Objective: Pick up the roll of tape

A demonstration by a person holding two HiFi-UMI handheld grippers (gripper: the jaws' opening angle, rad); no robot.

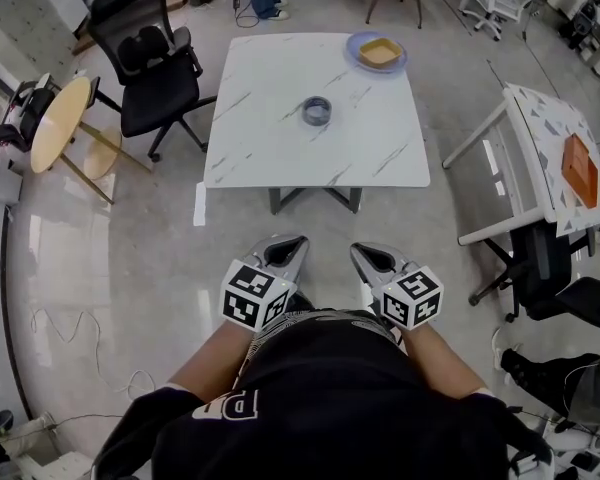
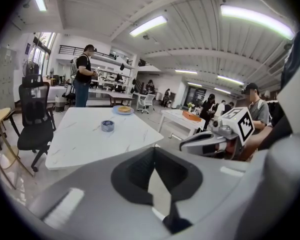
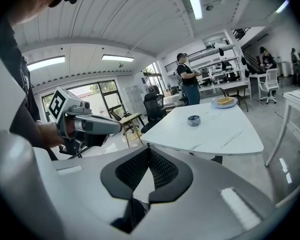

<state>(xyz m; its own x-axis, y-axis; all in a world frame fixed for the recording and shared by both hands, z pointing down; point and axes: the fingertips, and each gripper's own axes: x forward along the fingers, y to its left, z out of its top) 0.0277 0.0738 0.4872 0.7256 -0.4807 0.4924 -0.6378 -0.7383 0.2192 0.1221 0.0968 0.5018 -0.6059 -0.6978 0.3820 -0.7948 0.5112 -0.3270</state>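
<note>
A grey roll of tape (image 1: 317, 111) lies flat near the middle of a white marble table (image 1: 270, 148). It also shows as the roll of tape (image 2: 107, 126) in the left gripper view and the roll of tape (image 3: 193, 120) in the right gripper view. Both grippers are held close to my body, well short of the table and above the floor. The left gripper (image 1: 296, 240) has its jaws together with nothing in them, and so does the right gripper (image 1: 360, 251). Each gripper's own view shows the tips meeting: left gripper (image 2: 153, 148), right gripper (image 3: 149, 148).
A blue plate (image 1: 377, 52) with a tan food item sits at the table's far right corner. A black office chair (image 1: 152, 60) and a round wooden table (image 1: 60, 123) stand to the left. A white desk (image 1: 540, 158) with an orange tray (image 1: 580, 168) stands right. People stand in the background.
</note>
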